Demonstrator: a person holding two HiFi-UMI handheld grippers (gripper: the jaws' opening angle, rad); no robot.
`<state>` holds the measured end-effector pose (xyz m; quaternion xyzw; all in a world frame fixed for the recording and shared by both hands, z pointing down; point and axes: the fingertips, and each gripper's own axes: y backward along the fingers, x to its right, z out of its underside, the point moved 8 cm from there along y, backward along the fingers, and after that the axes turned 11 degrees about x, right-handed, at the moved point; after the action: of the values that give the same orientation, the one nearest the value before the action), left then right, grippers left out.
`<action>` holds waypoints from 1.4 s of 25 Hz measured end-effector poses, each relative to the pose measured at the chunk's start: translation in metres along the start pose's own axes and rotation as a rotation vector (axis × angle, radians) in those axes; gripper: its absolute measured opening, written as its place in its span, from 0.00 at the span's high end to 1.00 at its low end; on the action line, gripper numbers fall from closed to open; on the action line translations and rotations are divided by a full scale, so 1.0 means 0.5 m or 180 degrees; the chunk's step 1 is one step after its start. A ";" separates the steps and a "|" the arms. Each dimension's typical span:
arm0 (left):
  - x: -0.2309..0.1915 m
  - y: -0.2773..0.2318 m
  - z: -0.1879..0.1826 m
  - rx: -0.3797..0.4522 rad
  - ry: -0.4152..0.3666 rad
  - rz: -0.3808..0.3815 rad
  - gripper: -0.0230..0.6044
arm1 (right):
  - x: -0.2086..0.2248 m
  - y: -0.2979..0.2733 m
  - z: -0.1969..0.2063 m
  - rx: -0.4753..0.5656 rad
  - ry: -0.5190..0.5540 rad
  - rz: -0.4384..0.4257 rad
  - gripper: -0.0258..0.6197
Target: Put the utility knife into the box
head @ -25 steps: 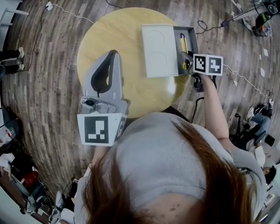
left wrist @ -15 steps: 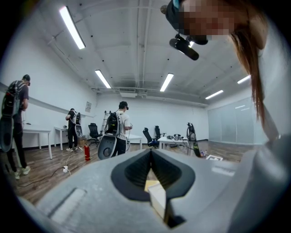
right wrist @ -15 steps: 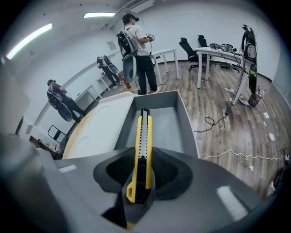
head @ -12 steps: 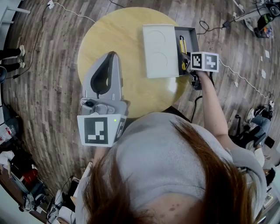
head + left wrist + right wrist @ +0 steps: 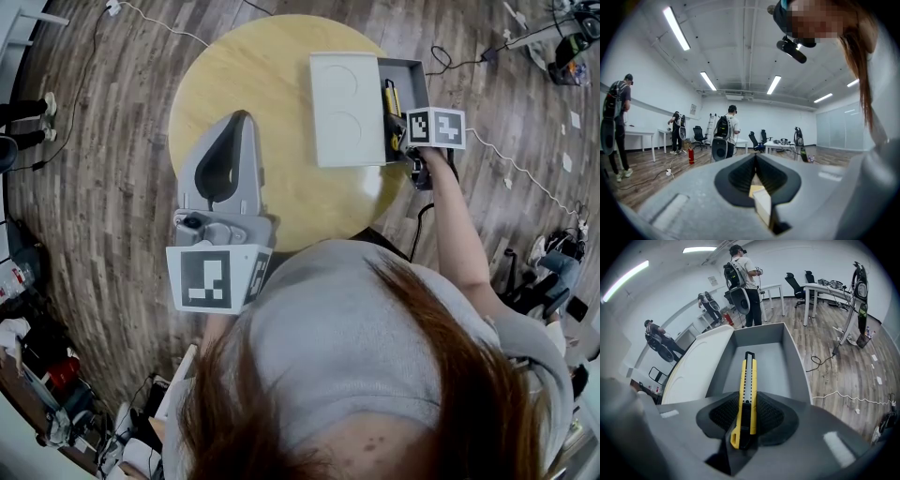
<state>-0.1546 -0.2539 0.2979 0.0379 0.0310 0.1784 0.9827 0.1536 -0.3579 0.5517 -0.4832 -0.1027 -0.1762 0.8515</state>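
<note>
The yellow and black utility knife (image 5: 747, 391) is clamped between the pads of my right gripper (image 5: 749, 404), which is shut on it. Its tip points into the open grey box (image 5: 785, 363), and the knife hangs just over the box floor. In the head view the knife (image 5: 391, 101) lies along the box (image 5: 409, 71) at the table's right edge, with the right gripper (image 5: 401, 134) at the box's near end under its marker cube. My left gripper (image 5: 241, 120) hovers over the table's left part, jaws shut and empty; in its own view the left gripper (image 5: 755, 158) faces the room.
The box's pale lid (image 5: 345, 109) lies flat on the round wooden table (image 5: 251, 66), right beside the box. Cables (image 5: 487, 150) trail over the wood floor to the right. Several people (image 5: 727, 132) with backpacks stand far off among desks and chairs.
My right gripper has shifted a little left and farther over the box, carrying the knife with it. The left gripper has stayed almost still.
</note>
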 end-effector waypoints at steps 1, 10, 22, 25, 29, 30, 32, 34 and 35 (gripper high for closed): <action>0.000 0.000 0.000 0.0000 0.0006 -0.0004 0.97 | 0.001 -0.002 0.000 -0.0013 0.0014 0.0012 0.77; -0.001 -0.002 0.001 0.0021 0.0009 -0.0033 0.97 | 0.009 -0.021 0.003 -0.0119 0.0088 0.0087 0.77; 0.002 -0.006 -0.008 0.0037 0.0023 -0.0002 0.97 | 0.005 -0.031 0.000 -0.0214 0.0154 0.0094 0.77; 0.008 -0.003 -0.007 0.0028 0.0023 -0.0011 0.97 | 0.011 -0.029 0.003 -0.0224 0.0151 0.0073 0.77; 0.011 0.000 -0.006 0.0041 0.0032 -0.0013 0.97 | 0.012 -0.031 0.002 -0.0243 0.0186 0.0041 0.77; 0.012 0.000 -0.006 0.0046 0.0034 -0.0007 0.97 | 0.012 -0.031 0.003 -0.0236 0.0197 0.0052 0.77; 0.013 0.002 -0.007 0.0055 0.0031 0.0004 0.97 | 0.010 -0.030 0.004 -0.0209 0.0217 0.0088 0.77; 0.013 0.005 -0.008 0.0060 0.0031 0.0001 0.97 | 0.007 -0.029 0.006 -0.0185 0.0246 0.0122 0.77; 0.013 0.007 -0.009 0.0062 0.0028 -0.0004 0.97 | 0.005 -0.028 0.006 -0.0177 0.0266 0.0134 0.77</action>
<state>-0.1501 -0.2482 0.2933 0.0467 0.0372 0.1776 0.9823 0.1504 -0.3624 0.5655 -0.5008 -0.0519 -0.1811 0.8448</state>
